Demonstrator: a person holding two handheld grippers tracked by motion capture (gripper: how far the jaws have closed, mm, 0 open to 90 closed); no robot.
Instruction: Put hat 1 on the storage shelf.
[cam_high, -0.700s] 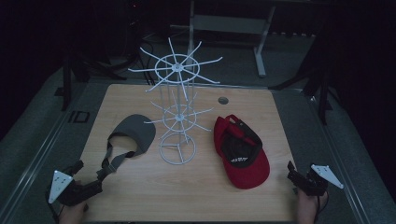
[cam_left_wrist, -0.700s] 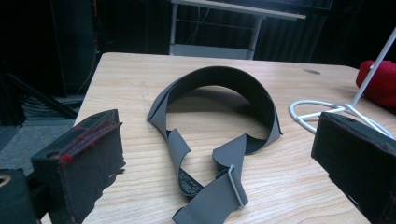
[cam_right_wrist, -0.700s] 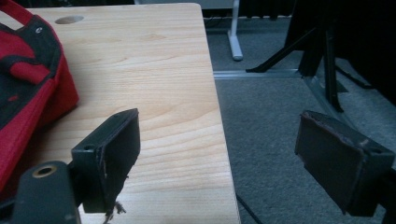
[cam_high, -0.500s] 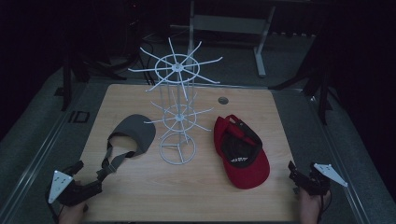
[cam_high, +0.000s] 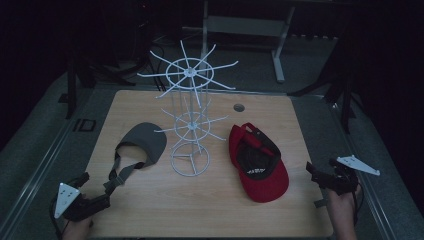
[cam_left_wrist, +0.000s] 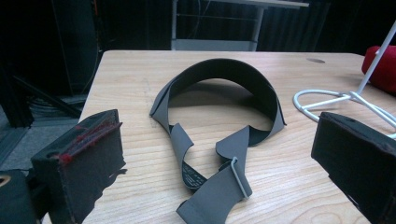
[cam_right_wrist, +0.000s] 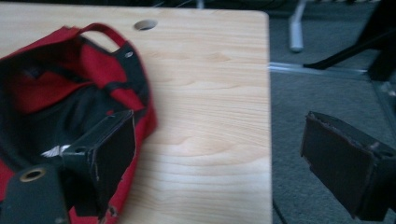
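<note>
Approach stage: left gripper and right gripper, jaws spread and empty, flank the wire rack; next, seize grey visor or red cap.

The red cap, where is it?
In the high view the red cap lies upside down on the table's right side, just right of the white wire rack.

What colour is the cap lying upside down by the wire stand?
Red cap, black lining; clearest in the high view.
</note>
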